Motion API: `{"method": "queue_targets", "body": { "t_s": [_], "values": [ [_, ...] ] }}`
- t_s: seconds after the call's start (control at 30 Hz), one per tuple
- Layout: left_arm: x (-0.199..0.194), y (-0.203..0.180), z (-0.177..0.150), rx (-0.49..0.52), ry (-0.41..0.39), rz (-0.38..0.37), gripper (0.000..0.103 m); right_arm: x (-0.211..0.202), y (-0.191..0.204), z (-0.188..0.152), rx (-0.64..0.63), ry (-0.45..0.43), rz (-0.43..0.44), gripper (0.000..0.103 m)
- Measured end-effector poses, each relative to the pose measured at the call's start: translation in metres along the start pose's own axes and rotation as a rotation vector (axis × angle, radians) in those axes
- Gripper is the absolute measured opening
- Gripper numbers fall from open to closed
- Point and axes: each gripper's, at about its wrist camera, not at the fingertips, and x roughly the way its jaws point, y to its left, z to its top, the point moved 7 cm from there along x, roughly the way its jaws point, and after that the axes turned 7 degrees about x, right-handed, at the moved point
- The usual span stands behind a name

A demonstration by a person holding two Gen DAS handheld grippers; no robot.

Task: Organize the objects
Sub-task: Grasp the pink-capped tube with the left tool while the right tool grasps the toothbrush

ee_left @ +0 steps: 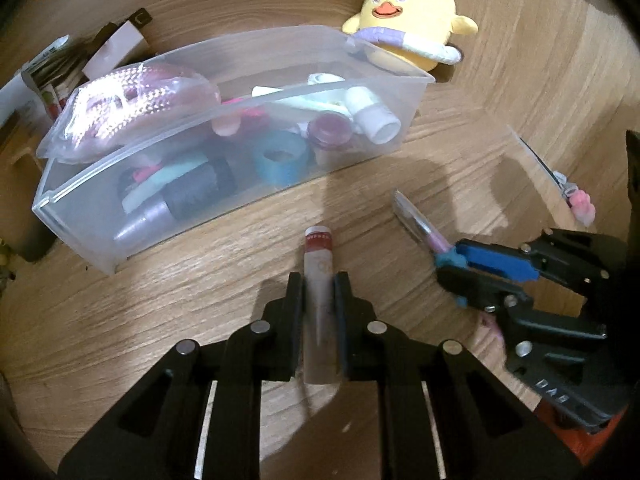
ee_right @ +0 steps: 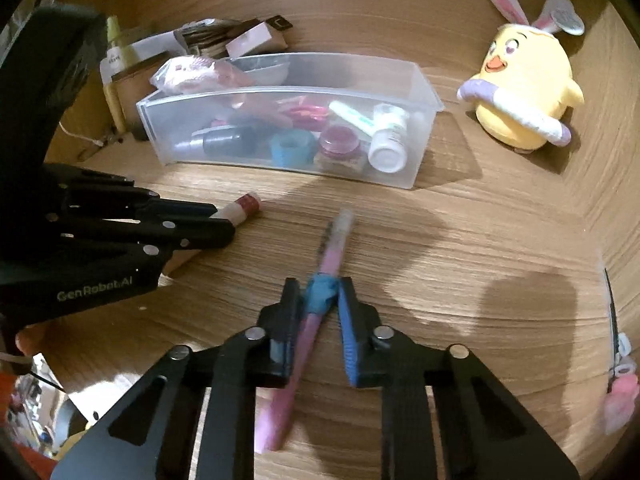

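The left gripper (ee_left: 318, 280) has its fingers closed on a pale tube (ee_left: 319, 280) with a red-banded cap, the tube lying lengthwise between the pads at lower centre of the left view, cap pointing toward the bin. The right gripper (ee_right: 319, 292) pinches a pink pen (ee_right: 308, 336) at its blue band; the jaws are nearly together, and the pen runs slantwise through them, its clear tip toward the frame's middle.

Beyond both sits the clear plastic bin (ee_right: 424, 80), upper centre in the right view, already holding a blue tape roll (ee_right: 291, 147), a white bottle (ee_right: 387, 142) and other small items. A yellow plush chick (ee_right: 524, 92) stands at upper right, apart from the bin. A comb with a pink handle (ee_right: 618, 364) lies at the right edge.

Both items look ready for the bin. Lift each high enough to clear the near wall, and go one at a time so the grippers don't collide. The pen is held off-centre and may swing; release it low, over the free space near the tape roll.
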Motion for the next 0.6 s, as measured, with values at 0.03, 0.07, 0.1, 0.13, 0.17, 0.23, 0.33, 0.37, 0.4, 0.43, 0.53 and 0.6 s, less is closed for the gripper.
{"method": "queue_targets", "body": {
  "t_s": [0.03, 0.07, 0.1, 0.13, 0.17, 0.23, 0.33, 0.37, 0.4, 0.43, 0.53, 0.6],
  "values": [
    [0.0, 0.0, 0.0, -0.002, -0.004, -0.001, 0.014, -0.001, -0.003, 0.0, 0.015, 0.001, 0.002, 0.015],
    [0.0, 0.0, 0.0, -0.008, -0.009, -0.007, 0.014, -0.002, -0.006, 0.0, 0.027, 0.001, 0.005, 0.015],
    [-0.001, 0.001, 0.0, -0.012, -0.013, -0.01, 0.014, -0.004, -0.009, 0.001, 0.038, -0.003, 0.006, 0.014],
    [-0.003, 0.0, 0.001, -0.016, -0.021, -0.015, 0.014, -0.007, -0.012, 0.002, 0.046, -0.011, 0.005, 0.014],
    [-0.005, -0.001, 0.003, -0.02, -0.033, -0.021, 0.014, -0.011, -0.015, 0.004, 0.051, -0.023, 0.002, 0.014],
    [-0.011, -0.002, 0.008, -0.024, -0.058, -0.022, 0.014, -0.019, -0.019, 0.01, 0.054, -0.048, -0.007, 0.014],
    [-0.026, -0.002, 0.017, -0.029, -0.102, -0.019, 0.014, -0.032, -0.024, 0.023, 0.059, -0.092, -0.011, 0.014],
    [-0.03, -0.002, 0.019, -0.028, -0.113, -0.018, 0.014, -0.036, -0.026, 0.028, 0.059, -0.106, -0.011, 0.014],
    [-0.034, -0.002, 0.021, -0.028, -0.124, -0.015, 0.014, -0.04, -0.027, 0.033, 0.058, -0.121, -0.012, 0.014],
    [-0.039, -0.002, 0.024, -0.029, -0.137, -0.01, 0.014, -0.044, -0.028, 0.039, 0.052, -0.138, -0.015, 0.014],
    [-0.052, 0.002, 0.036, -0.04, -0.181, -0.006, 0.014, -0.053, -0.03, 0.055, 0.043, -0.181, -0.021, 0.014],
    [-0.058, 0.005, 0.043, -0.048, -0.202, -0.007, 0.014, -0.06, -0.031, 0.069, 0.04, -0.216, -0.017, 0.014]
  ]
}}
